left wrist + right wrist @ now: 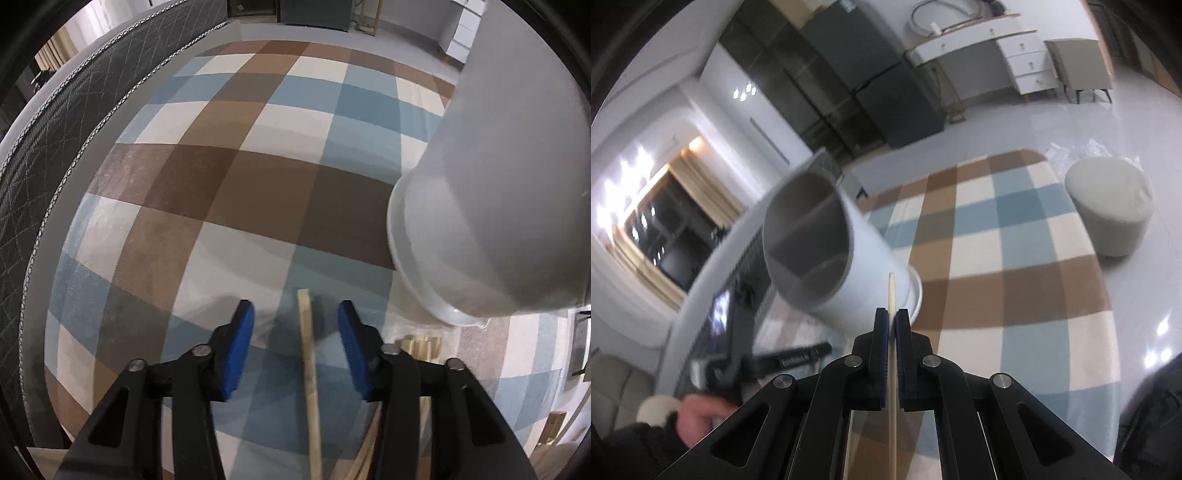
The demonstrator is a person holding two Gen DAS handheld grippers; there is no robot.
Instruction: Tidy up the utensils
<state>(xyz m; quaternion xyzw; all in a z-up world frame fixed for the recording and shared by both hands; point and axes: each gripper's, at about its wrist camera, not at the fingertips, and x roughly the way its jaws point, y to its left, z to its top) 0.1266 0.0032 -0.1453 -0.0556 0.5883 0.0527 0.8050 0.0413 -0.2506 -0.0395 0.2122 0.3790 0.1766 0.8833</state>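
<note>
My right gripper [891, 317] is shut on a single wooden chopstick [892, 291], whose tip points at the open mouth of a white cylindrical holder [827, 254] just ahead and to the left. My left gripper [295, 332] is open above the checked rug [229, 177]. A wooden chopstick [308, 362] lies on the rug between its blue pads, not gripped. More chopsticks [423, 345] lie under the right finger. The white holder [491, 206] fills the right of the left wrist view.
A dark patterned mattress edge [48, 147] runs along the left. A round grey pouf [1108, 206] stands at the rug's far right. A dark cabinet [879, 81] and a white drawer desk [1019, 51] stand at the back.
</note>
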